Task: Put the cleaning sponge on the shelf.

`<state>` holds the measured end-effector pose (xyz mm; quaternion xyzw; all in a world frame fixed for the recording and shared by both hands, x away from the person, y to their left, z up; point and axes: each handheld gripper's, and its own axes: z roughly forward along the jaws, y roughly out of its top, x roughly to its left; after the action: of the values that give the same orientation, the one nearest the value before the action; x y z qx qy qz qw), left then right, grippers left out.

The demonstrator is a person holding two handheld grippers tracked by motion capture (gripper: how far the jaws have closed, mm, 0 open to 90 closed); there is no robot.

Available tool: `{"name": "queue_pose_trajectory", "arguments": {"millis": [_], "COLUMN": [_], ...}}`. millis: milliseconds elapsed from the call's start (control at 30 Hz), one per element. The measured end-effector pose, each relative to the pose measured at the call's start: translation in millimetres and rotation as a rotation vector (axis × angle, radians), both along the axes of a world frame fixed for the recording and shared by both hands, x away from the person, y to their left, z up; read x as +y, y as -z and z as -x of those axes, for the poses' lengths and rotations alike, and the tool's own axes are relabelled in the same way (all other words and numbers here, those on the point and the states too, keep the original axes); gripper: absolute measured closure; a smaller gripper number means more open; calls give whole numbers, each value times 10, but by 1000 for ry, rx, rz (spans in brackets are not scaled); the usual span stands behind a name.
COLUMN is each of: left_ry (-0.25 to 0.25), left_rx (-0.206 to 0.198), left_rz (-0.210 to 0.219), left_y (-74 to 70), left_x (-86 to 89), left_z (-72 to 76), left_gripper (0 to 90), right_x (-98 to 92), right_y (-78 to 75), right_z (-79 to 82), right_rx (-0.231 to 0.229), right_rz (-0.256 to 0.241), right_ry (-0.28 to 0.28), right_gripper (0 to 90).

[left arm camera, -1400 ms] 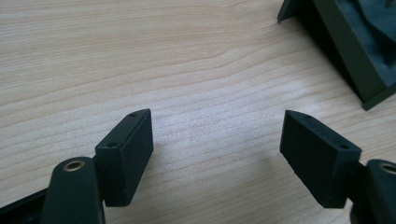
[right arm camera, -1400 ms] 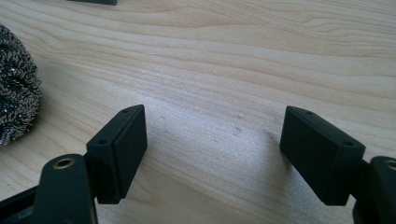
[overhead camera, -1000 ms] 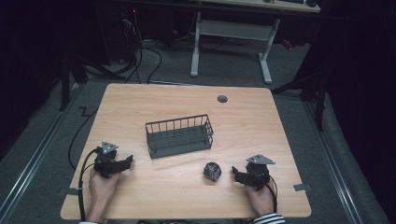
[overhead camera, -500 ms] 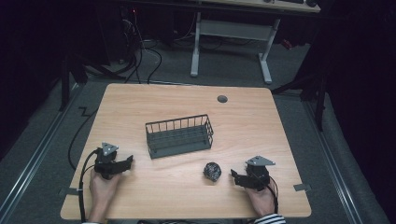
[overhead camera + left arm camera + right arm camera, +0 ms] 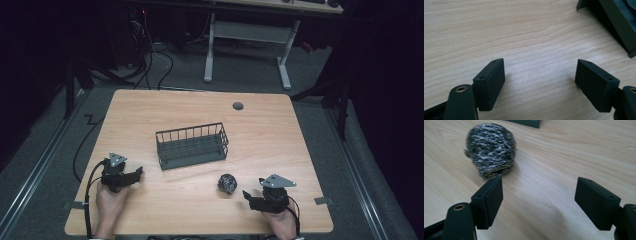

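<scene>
We see the dark wire rack (image 5: 616, 22) cut off by the top and right edges in the left gripper view; the round steel-wool scouring ball (image 5: 490, 150) looks slightly blurred.

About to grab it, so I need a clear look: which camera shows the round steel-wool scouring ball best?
The right gripper view: the round steel-wool scouring ball sits close, its wire strands plain, just beyond the open right gripper. The high view shows it as a small dark ball on the wooden table, left of that gripper.
</scene>
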<state>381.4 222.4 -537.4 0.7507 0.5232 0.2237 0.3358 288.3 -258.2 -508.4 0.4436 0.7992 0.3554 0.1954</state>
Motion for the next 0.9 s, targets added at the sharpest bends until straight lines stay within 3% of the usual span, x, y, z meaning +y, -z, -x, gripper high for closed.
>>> {"name": "queue_pose_trajectory", "arguments": {"millis": [367,800,833,900], "left_ry": [1,1,2,2], "left_rx": [0,0,1,1], "left_rz": [1,1,1,0], "left_y": [0,0,-1,-1], "left_x": [0,1,0,0], "left_z": [3,6,12,20], "left_gripper": [246,245,245,246], "right_x": [267,553,585,615], "right_y": [-121,-65,-36,-10], "right_z": [4,-216,-259,-290], "right_rx": [-26,-1,20,19], "right_rz": [-42,-6,-18,-21], "right_ry": [-122,-169,-174,-175], "right_gripper": [206,196,203,213]}}
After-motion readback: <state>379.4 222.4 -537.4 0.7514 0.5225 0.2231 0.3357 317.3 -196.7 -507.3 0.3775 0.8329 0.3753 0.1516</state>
